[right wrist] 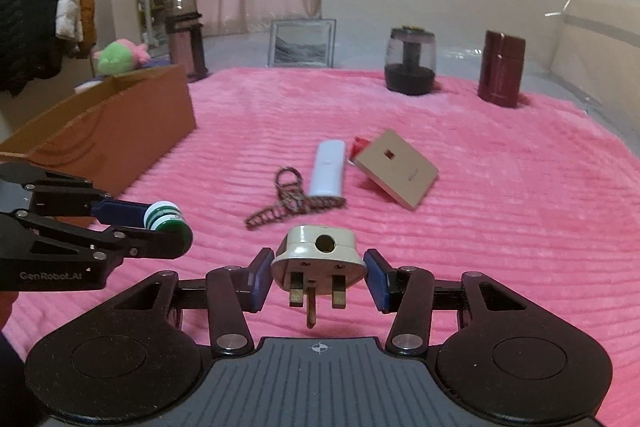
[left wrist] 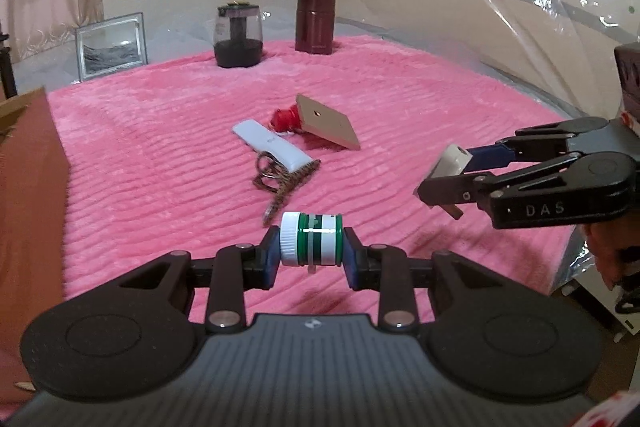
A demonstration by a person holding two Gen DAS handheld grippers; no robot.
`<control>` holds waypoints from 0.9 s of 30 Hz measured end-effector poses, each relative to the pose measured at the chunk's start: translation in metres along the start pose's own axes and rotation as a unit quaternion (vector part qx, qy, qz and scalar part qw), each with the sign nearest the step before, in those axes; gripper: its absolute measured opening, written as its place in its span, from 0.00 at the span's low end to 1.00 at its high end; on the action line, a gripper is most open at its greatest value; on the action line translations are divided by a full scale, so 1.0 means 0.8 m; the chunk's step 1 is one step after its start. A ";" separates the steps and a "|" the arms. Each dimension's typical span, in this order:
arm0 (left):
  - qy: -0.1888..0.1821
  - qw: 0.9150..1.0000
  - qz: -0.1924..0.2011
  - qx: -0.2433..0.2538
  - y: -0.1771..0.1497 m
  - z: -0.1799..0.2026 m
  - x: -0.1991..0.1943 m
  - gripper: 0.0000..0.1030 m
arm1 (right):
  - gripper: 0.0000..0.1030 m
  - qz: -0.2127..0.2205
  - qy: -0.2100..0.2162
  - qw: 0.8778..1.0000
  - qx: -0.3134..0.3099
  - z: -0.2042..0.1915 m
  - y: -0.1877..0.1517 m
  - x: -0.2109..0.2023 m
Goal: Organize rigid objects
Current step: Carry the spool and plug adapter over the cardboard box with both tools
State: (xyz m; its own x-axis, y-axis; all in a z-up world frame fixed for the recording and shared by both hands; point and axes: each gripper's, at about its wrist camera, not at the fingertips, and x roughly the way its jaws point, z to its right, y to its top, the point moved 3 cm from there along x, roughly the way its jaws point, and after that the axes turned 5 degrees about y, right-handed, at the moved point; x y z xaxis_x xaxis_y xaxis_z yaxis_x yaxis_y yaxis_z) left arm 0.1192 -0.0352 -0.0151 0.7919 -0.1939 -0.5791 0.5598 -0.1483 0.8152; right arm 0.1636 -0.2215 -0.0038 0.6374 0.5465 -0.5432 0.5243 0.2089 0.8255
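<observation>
My left gripper (left wrist: 311, 247) is shut on a small green-and-white jar (left wrist: 318, 242) with a white cap, held sideways above the pink blanket (left wrist: 160, 163). In the right wrist view this gripper (right wrist: 162, 227) and jar (right wrist: 166, 215) hang at the left. My right gripper (right wrist: 318, 273) is shut on a cream three-pin plug (right wrist: 316, 253), pins toward the camera; the left wrist view has it (left wrist: 450, 173) at the right. On the blanket's middle lie a white remote (right wrist: 329, 167), a tan square plate (right wrist: 396, 173), a red item (right wrist: 360, 145) and a brown hair clip (right wrist: 292, 205).
An open cardboard box (right wrist: 112, 131) stands at the blanket's left edge. At the back stand a dark glass jar (right wrist: 410, 65), a maroon flask (right wrist: 502, 67) and a picture frame (right wrist: 302, 43). Clear plastic sheeting (left wrist: 520, 7) rises on the right.
</observation>
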 end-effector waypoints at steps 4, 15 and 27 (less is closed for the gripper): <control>0.008 1.000 0.014 -0.002 0.008 -0.021 -0.033 0.26 | 0.44 0.014 0.012 1.000 -0.002 -0.023 0.014 -0.007; 0.024 0.999 0.040 -0.017 0.015 -0.095 -0.122 0.26 | 0.44 0.044 0.072 0.996 -0.025 -0.106 0.063 -0.003; 0.071 0.996 0.052 0.015 0.022 -0.223 -0.210 0.26 | 0.44 0.051 0.141 0.987 -0.054 -0.192 0.121 0.046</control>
State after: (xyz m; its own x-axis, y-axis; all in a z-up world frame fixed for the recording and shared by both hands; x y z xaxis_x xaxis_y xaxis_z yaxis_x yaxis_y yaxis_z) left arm 0.0390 0.1677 0.0979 0.8729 -0.0711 -0.4827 0.4671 -0.1643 0.8688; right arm 0.1512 -0.0569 0.0798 0.4935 0.7696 -0.4051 0.3927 0.2185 0.8933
